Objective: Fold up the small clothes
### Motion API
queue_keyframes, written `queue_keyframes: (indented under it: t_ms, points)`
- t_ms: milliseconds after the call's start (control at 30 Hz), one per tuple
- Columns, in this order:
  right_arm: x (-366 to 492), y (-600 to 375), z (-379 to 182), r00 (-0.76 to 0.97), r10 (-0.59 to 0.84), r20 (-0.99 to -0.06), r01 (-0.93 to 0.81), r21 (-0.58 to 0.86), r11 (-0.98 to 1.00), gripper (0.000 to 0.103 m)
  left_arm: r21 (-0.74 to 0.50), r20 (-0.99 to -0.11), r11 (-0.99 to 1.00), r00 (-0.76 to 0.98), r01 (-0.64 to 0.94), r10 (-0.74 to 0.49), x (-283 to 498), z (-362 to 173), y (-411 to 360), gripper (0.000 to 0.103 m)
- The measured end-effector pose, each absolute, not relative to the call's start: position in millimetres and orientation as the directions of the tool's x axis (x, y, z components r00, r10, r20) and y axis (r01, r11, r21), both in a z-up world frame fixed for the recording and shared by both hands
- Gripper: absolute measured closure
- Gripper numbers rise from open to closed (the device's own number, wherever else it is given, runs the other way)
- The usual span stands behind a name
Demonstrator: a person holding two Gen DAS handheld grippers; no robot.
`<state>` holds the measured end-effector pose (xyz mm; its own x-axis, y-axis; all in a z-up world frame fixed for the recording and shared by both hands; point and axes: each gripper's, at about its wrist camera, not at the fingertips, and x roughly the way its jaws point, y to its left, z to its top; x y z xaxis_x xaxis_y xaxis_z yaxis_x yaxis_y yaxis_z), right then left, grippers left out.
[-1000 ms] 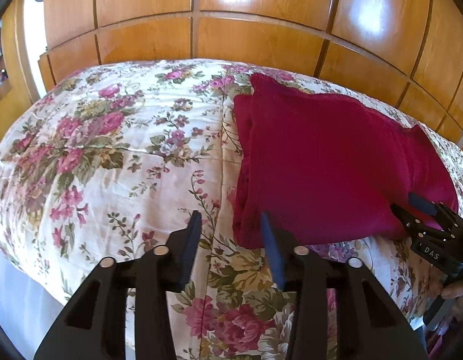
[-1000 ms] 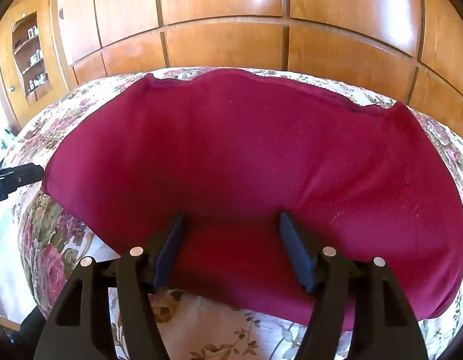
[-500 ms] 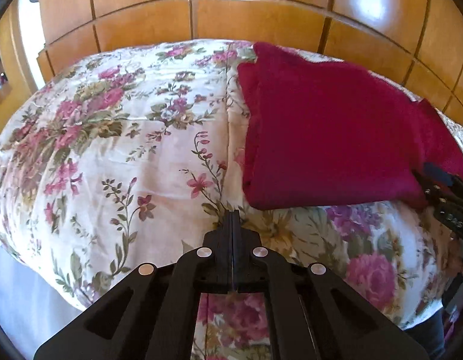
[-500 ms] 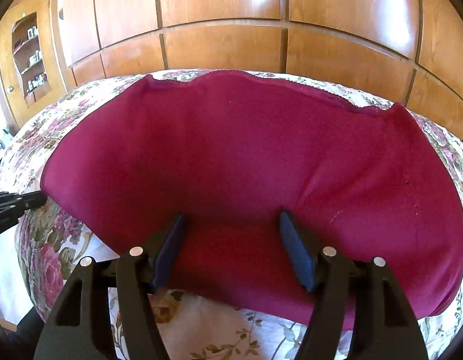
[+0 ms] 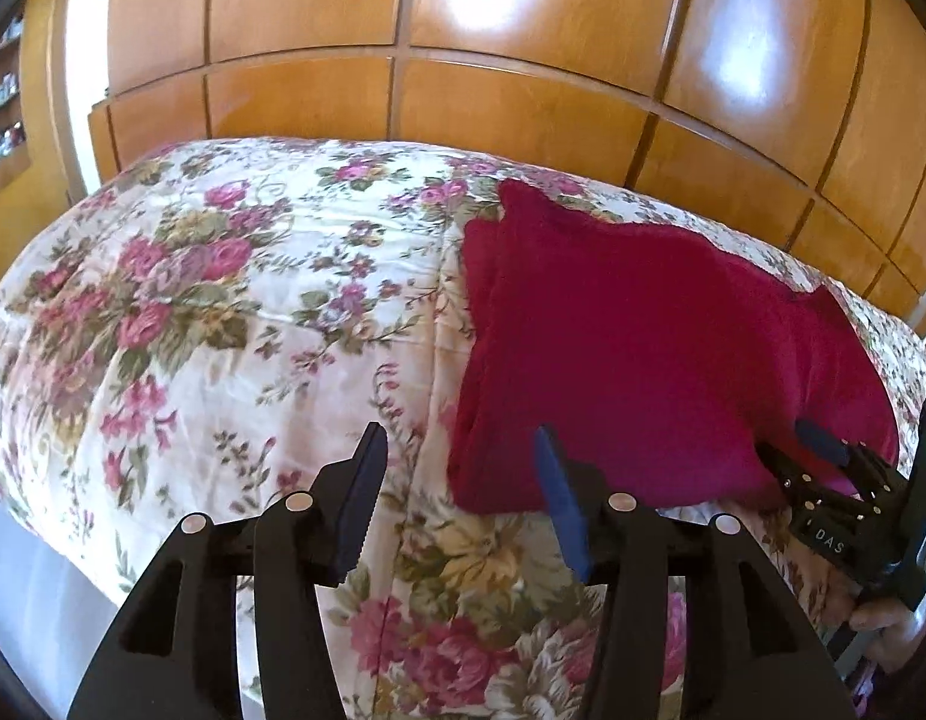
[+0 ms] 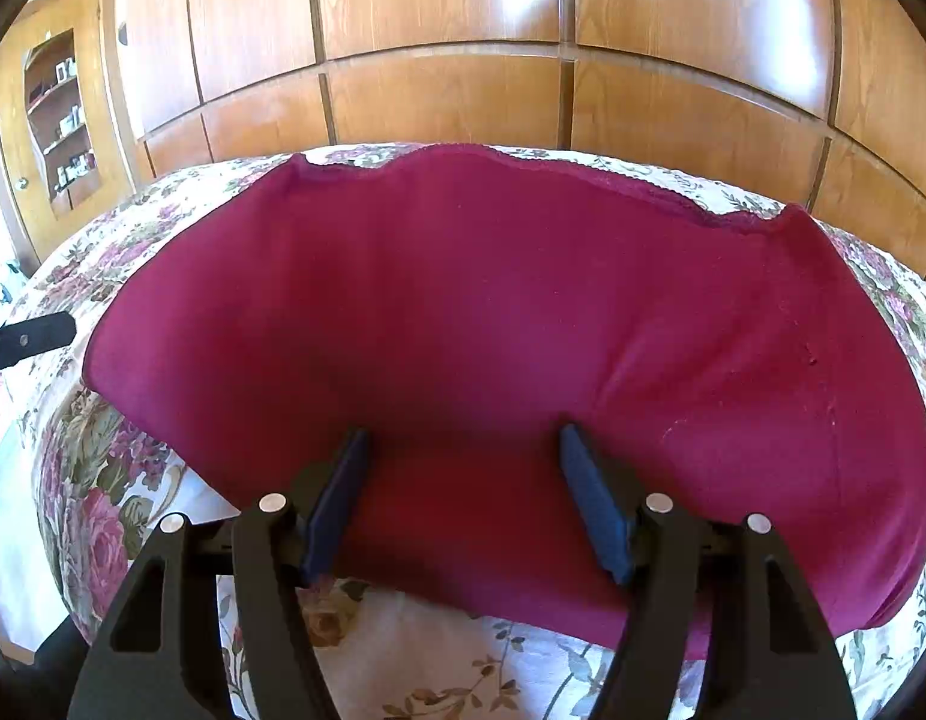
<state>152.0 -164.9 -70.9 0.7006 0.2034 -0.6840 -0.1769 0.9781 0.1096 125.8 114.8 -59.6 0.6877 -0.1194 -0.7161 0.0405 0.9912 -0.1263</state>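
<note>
A folded dark red garment (image 5: 643, 348) lies flat on the right half of a floral bedspread (image 5: 192, 300); it fills most of the right wrist view (image 6: 463, 312). My left gripper (image 5: 459, 450) hovers at the garment's near left corner, its jaws opening, with only bedspread between them. Its right finger (image 5: 559, 492) overlaps the cloth's edge in the picture. My right gripper (image 6: 463, 438) stands open over the garment's near edge, with cloth showing under the gap and the pads not pressing it. It also shows at the far right of the left wrist view (image 5: 787, 441).
Glossy wooden wardrobe panels (image 5: 493, 96) rise right behind the bed. A wooden shelf unit (image 6: 60, 120) with small items stands at the left. A person's hand (image 5: 883, 624) holds the right gripper's handle. The left half of the bedspread carries no clothes.
The left gripper closed fully on nothing half a second ago and has spread apart again beside the garment's corner. The right gripper and the garment have stayed put.
</note>
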Motion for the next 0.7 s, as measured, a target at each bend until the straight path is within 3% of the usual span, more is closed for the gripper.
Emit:
queue_keyframes:
  t_ms: [133,300,433,700]
  points:
    - [152,-165,-71,0.701,0.204,-0.683,-0.179,0.108,0.978,0.037,-0.112,-0.713,0.991,0.689,0.074,-0.132,137,-63,108,0.055]
    - [151,-165,-71,0.701,0.203,-0.683,-0.179,0.108,0.978,0.037,-0.123,-0.734,0.988,0.661,0.096,-0.156,153,-74,103,0.073]
    - [151,-165,-71,0.702,0.202,-0.683,-0.178,0.107,0.978,0.037,-0.093,-0.739,0.989,0.658,0.115,-0.146,156,-79,96,0.094]
    - [151,-165,-71,0.703,0.198,-0.683,-0.178,0.101,0.979,0.036,-0.069,-0.747,0.993,0.654,0.096,-0.115,148,-94,98,0.096]
